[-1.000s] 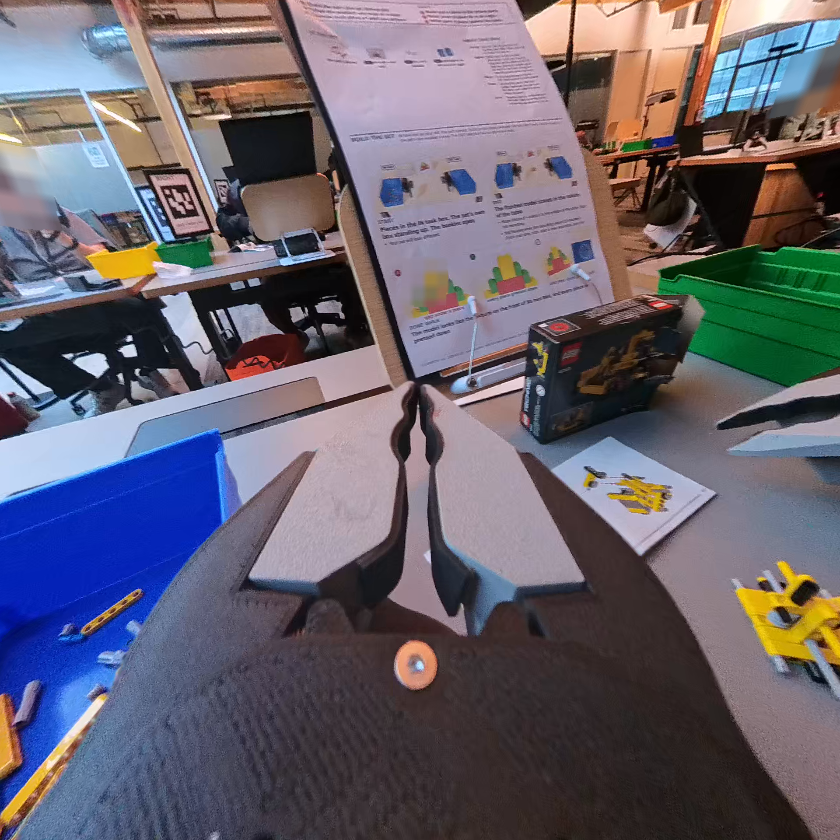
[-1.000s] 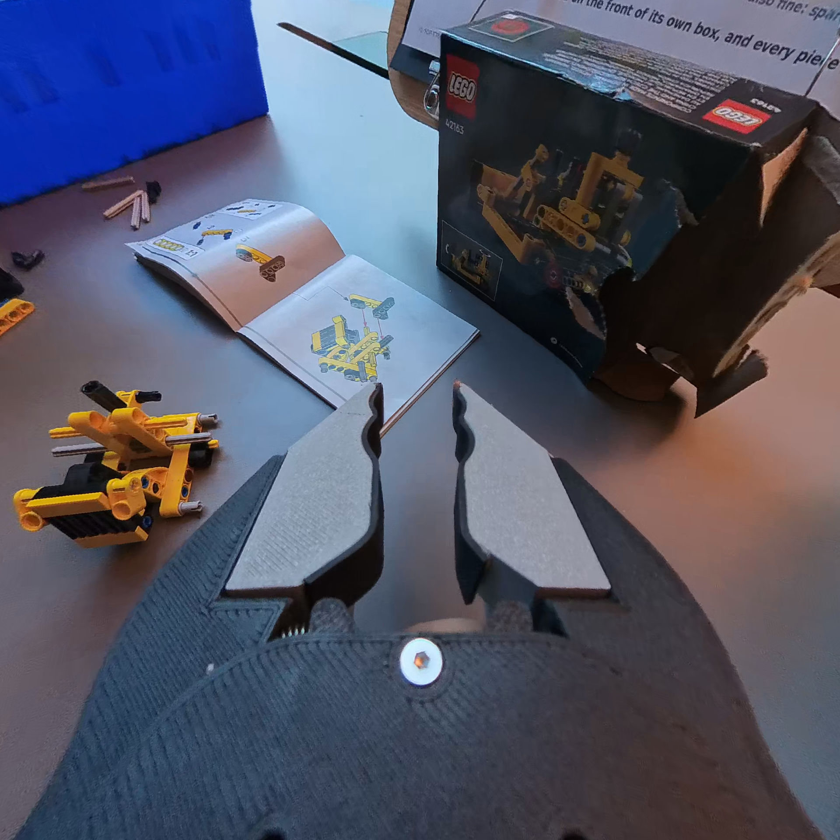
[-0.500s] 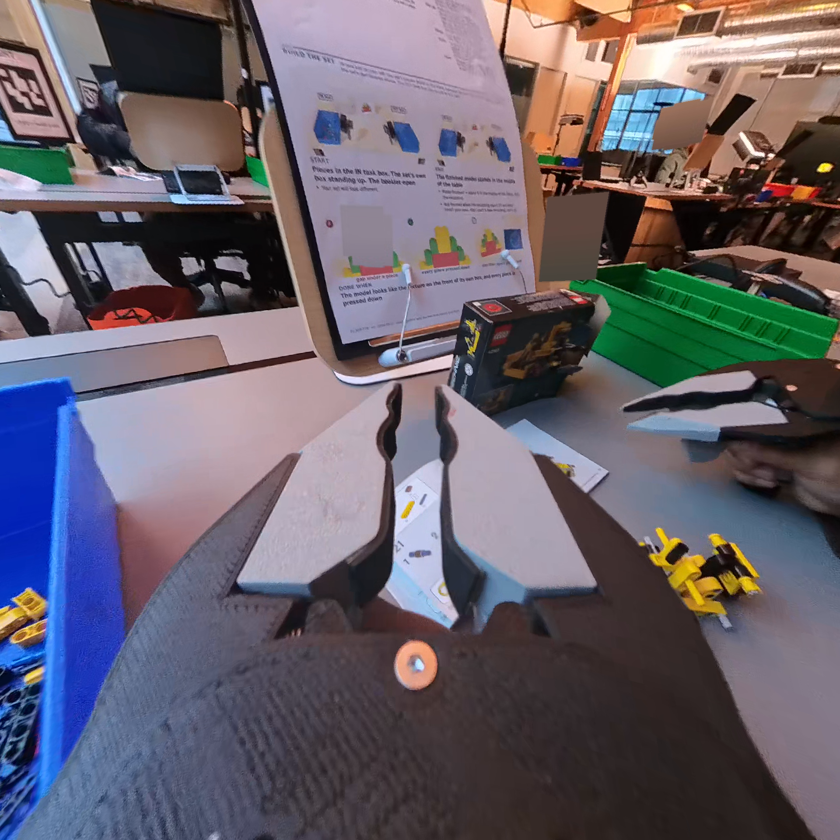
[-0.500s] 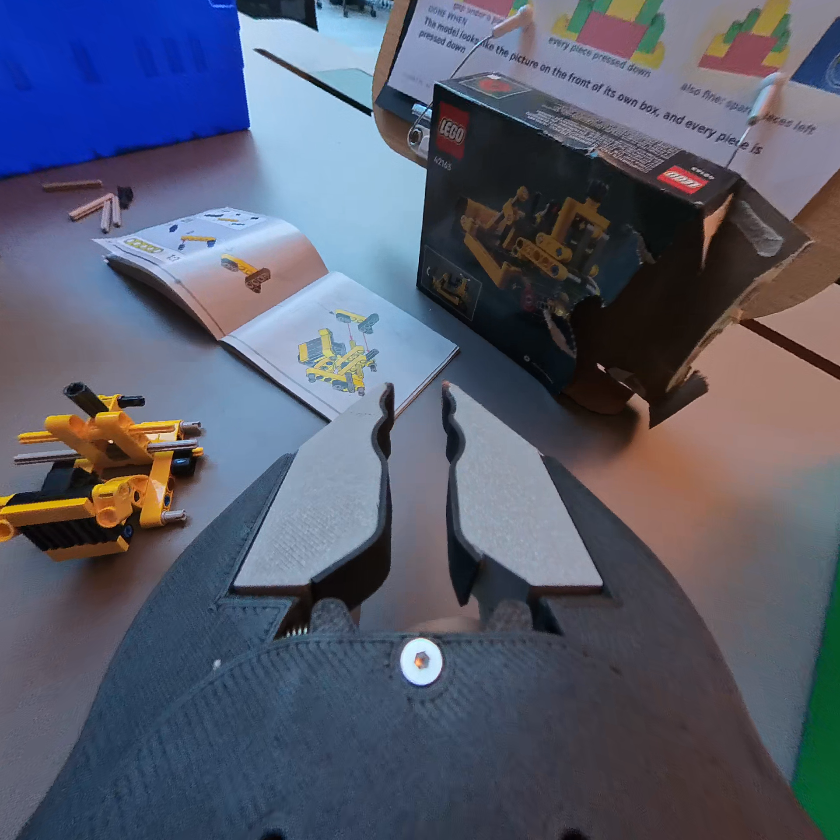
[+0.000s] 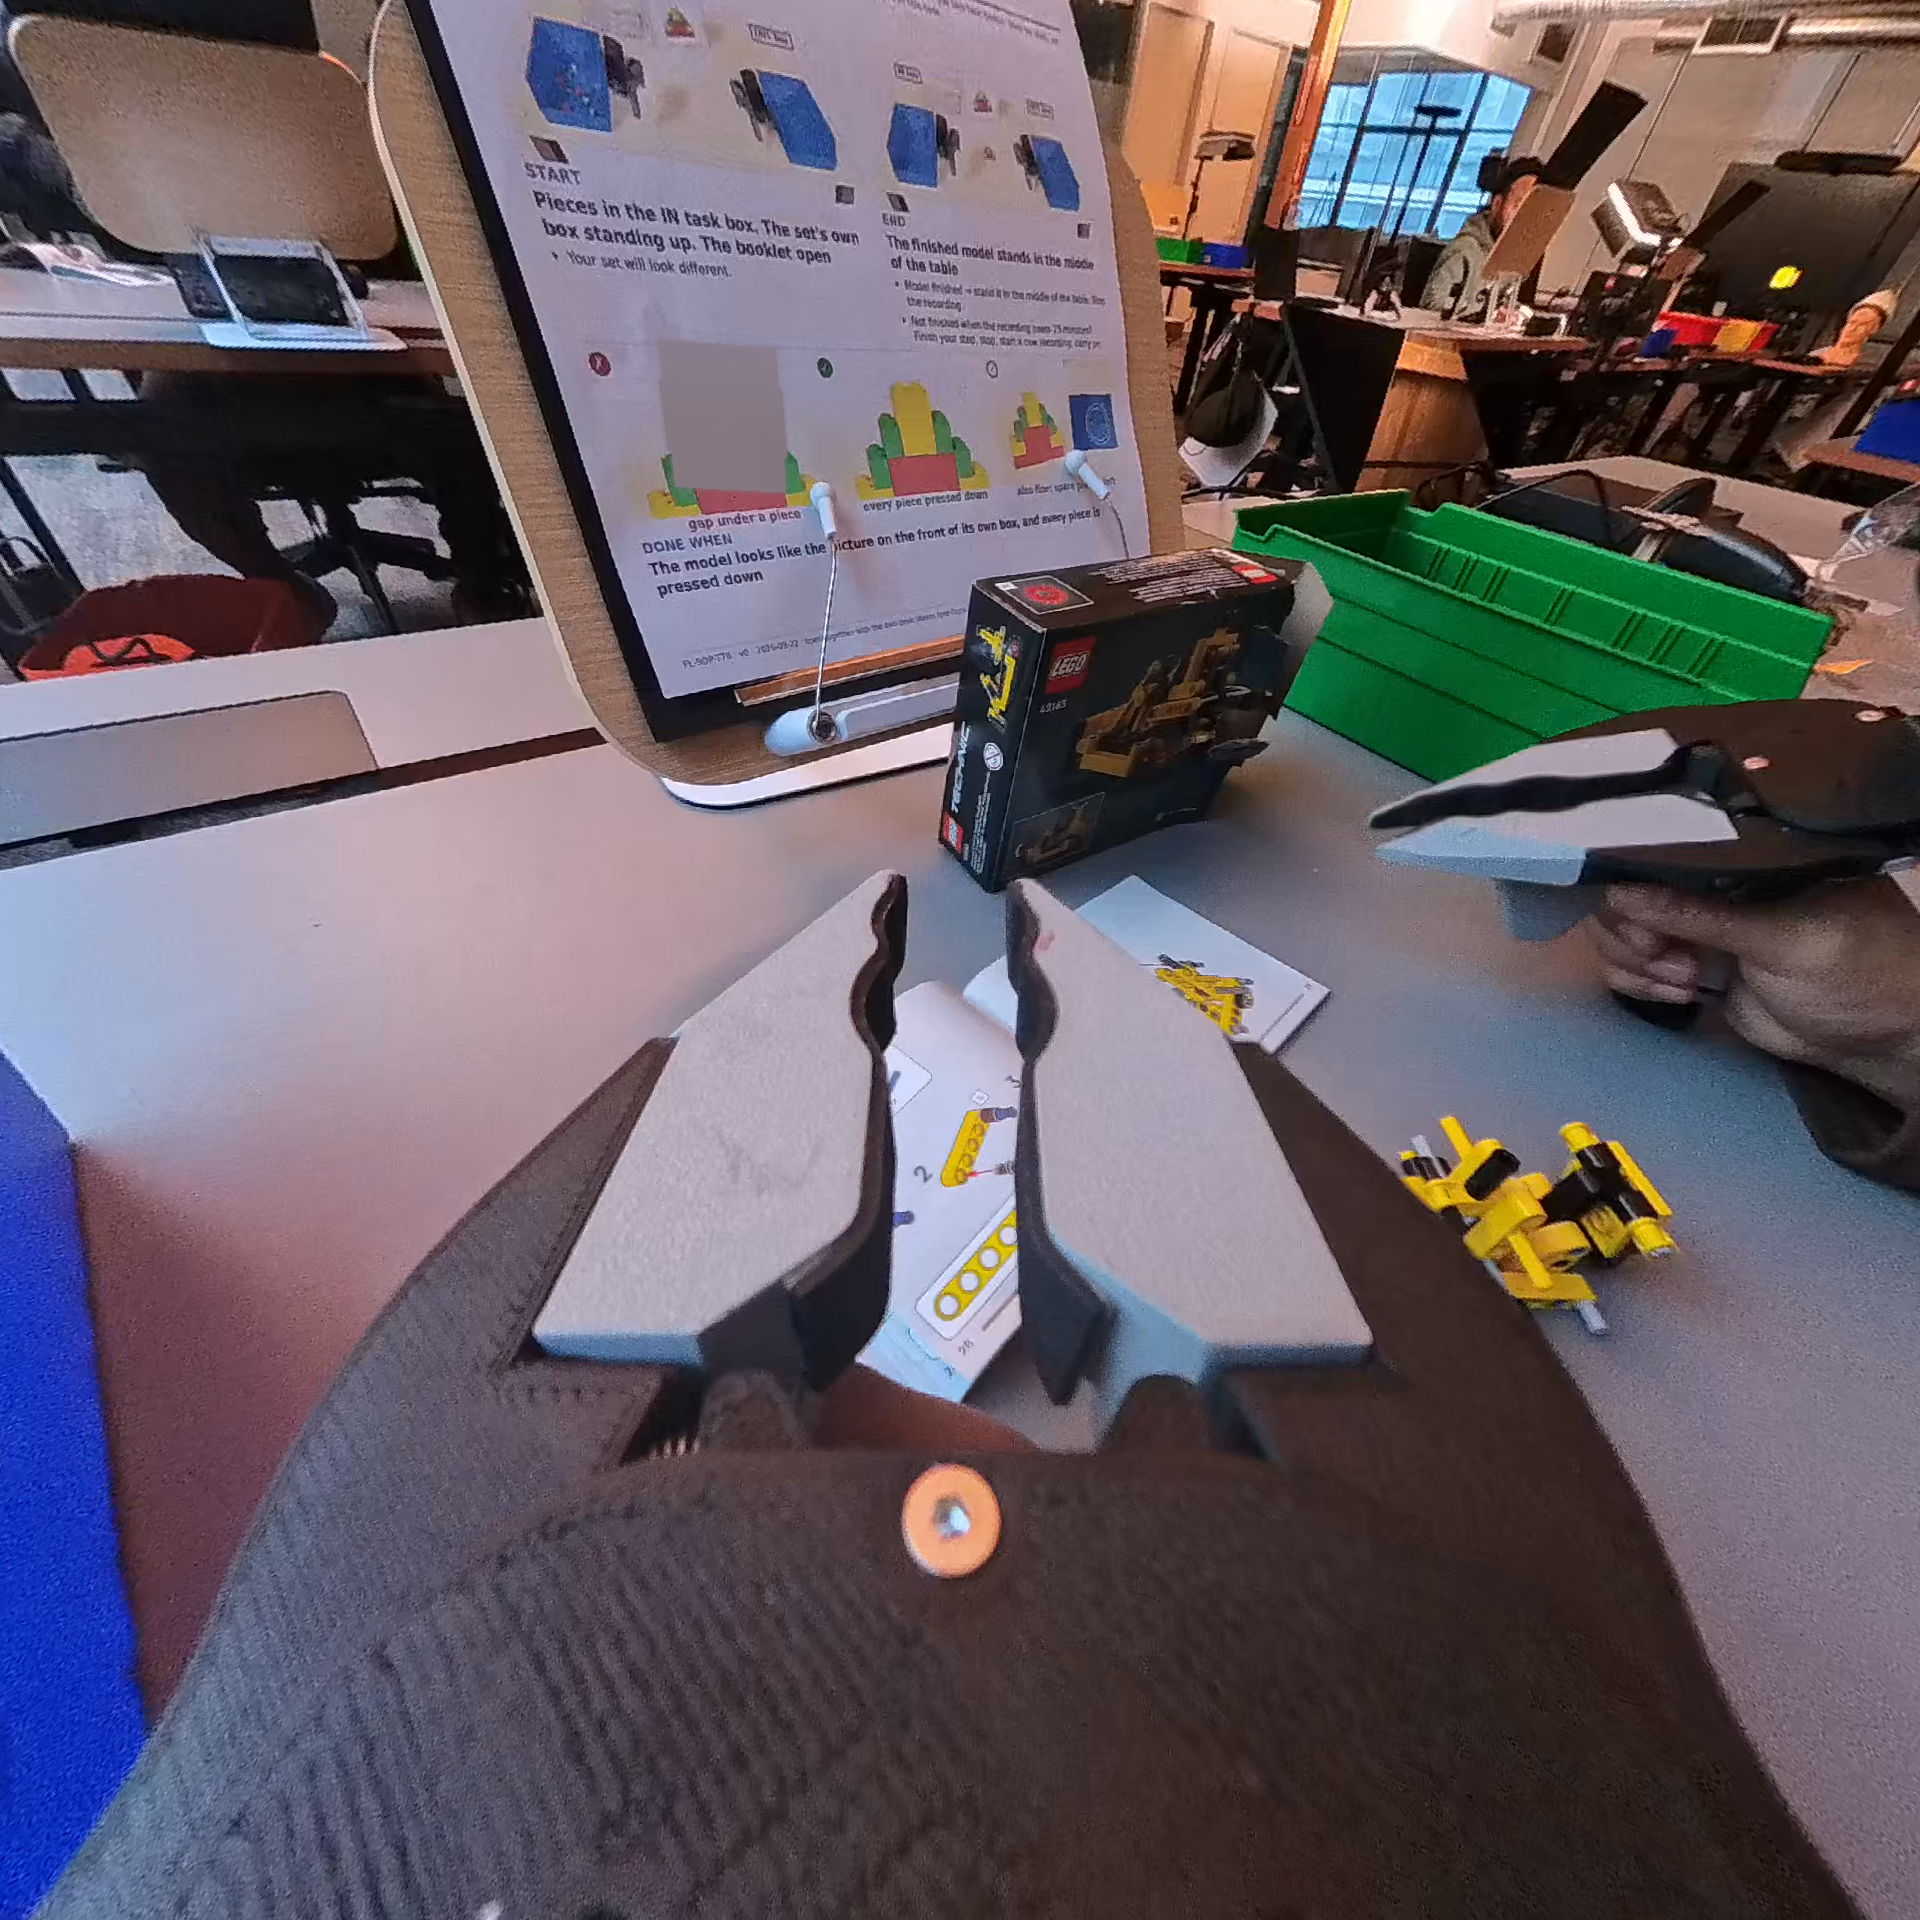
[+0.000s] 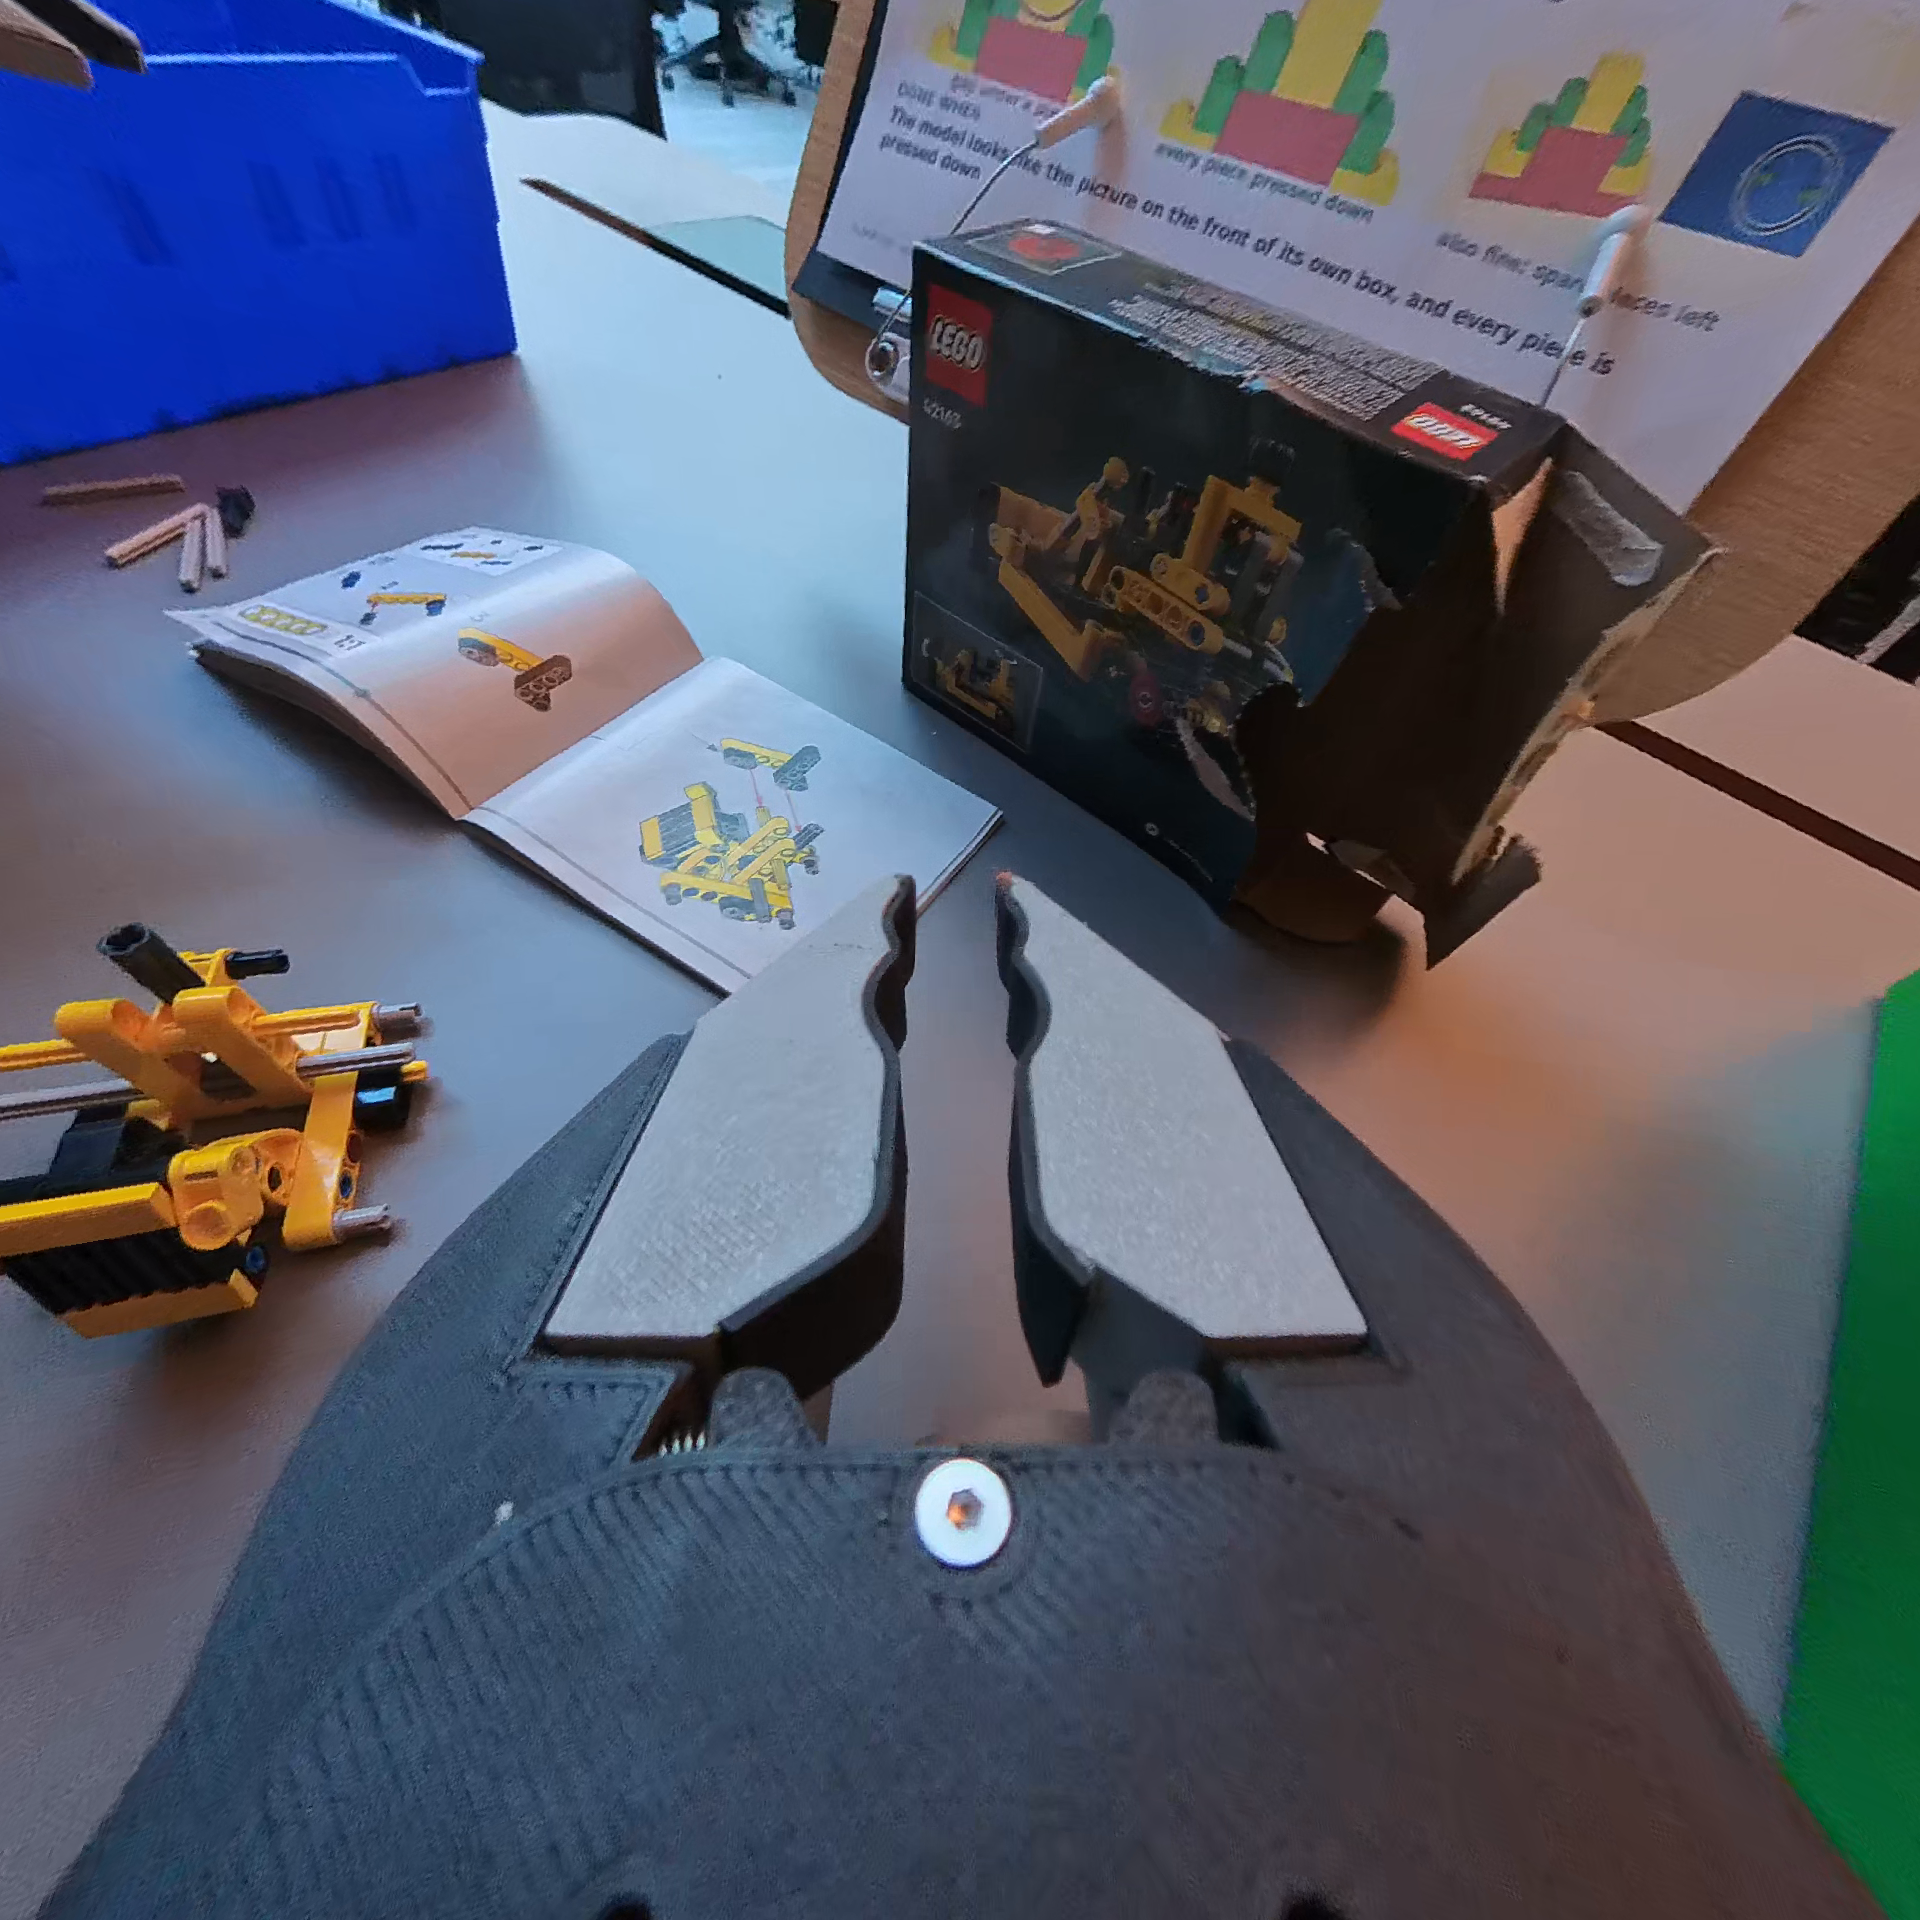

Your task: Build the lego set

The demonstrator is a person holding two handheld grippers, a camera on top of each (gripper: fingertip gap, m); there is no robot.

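Observation:
A partly built yellow and black model (image 5: 1538, 1216) lies on the grey table; it also shows in the right wrist view (image 6: 197, 1132). The open instruction booklet (image 5: 956, 1174) lies under my left gripper (image 5: 956, 904), which is a little open and empty above it. My right gripper (image 6: 953, 888) is narrowly open and empty, above the table between the booklet (image 6: 582, 727) and the black set box (image 6: 1143, 592). In the left wrist view, the right gripper (image 5: 1387, 831) hovers right of the box (image 5: 1112, 717), above the model.
A blue bin (image 6: 239, 208) stands at the left, with loose pins (image 6: 177, 530) in front of it. A green bin (image 5: 1538, 634) stands at the right. An instruction board (image 5: 810, 312) stands behind the box. Across from one pair of fingers to the other is roughly 25 cm.
My left gripper has swung right, from over the blue bin to over the booklet, and its jaws have parted a little. My right gripper's jaws have narrowed slightly and its view shifted right.

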